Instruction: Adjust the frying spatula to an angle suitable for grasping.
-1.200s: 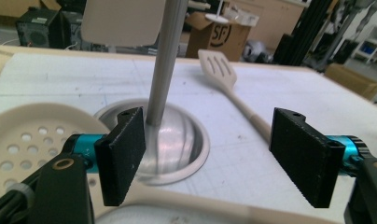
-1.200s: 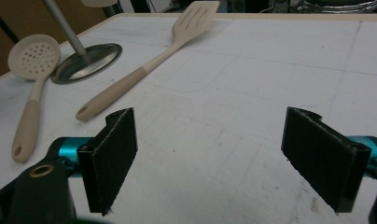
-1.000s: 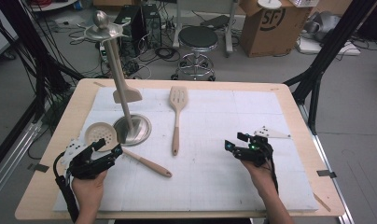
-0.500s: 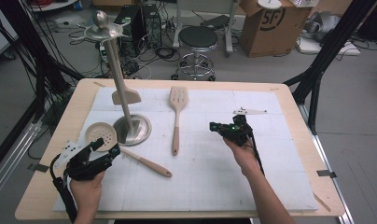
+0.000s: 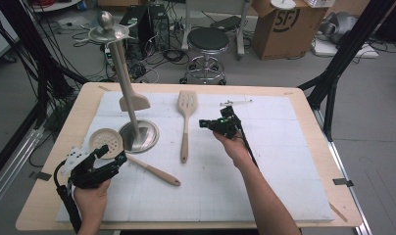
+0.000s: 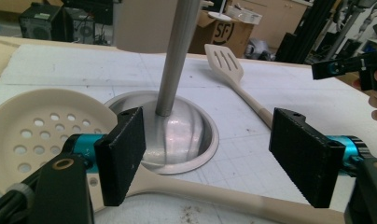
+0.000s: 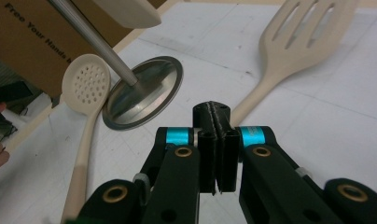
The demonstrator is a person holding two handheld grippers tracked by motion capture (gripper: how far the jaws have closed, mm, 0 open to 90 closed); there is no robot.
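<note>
Right gripper [image 5: 206,123] sits with my jaws pressed together on nothing, just beside the slotted spatula [image 5: 186,122] handle at its nine o'clock. Bare mat [image 5: 284,161] lies open at three. Left gripper [image 5: 112,155] gapes over the skimmer [image 5: 132,159] handle.

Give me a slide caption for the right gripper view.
Shut right gripper faces slotted spatula, perforated spoon and steel stand base.

Open white mat [image 5: 264,191] lies bare on the near right; the metal stand [image 5: 125,88], skimmer [image 5: 132,159] and slotted spatula [image 5: 186,122] crowd the left half.
</note>
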